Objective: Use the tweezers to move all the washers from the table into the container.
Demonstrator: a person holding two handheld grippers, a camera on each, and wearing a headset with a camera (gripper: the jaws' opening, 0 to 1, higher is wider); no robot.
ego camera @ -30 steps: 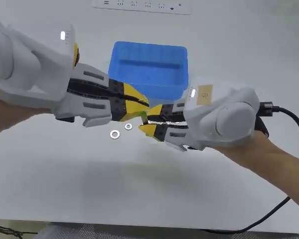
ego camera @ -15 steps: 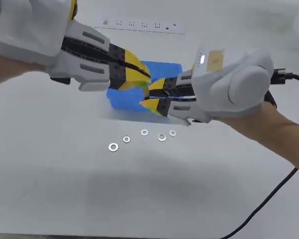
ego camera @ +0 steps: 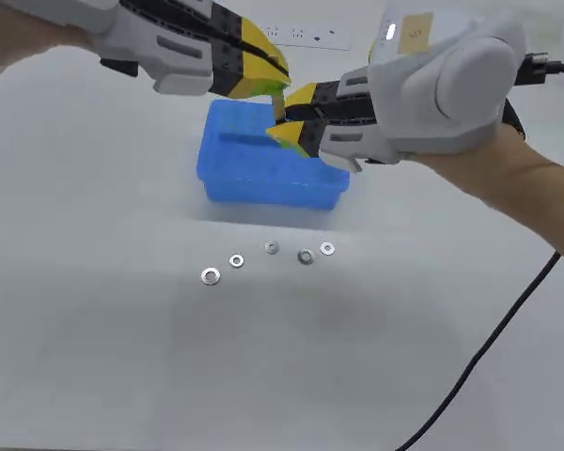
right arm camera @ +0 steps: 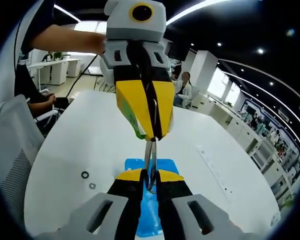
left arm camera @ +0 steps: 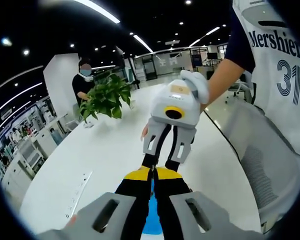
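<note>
Both grippers are closed and meet tip to tip. The left gripper (ego camera: pixel 278 77) and the right gripper (ego camera: pixel 284 117) each pinch one end of the tweezers (right arm camera: pixel 150 157), which bridge the short gap between them in the right gripper view. Change over the last second: the pair was low over the table (ego camera: pixel 122 366), in front of the container and covering part of the washer row, and it now rides high, over the container's far side. The camera also shifted, so this is judged against the container and the row, not the frame. The tip-to-tip hold is unchanged throughout. Nearest on the table, five washers (ego camera: pixel 271 247) lie in a loose row, all uncovered and apart from one another. Just beyond them stands the blue container (ego camera: pixel 263 180), and no washer is visible in the part of its interior that shows. A power strip (ego camera: pixel 305 36) lies at the far edge. Judgement: this looks like a regrip or handover of the tweezers, not a pick. No washer appears to be held, so all five are likely still to be moved. One gripper will need to take the tweezers alone before going back down to the row.
</note>
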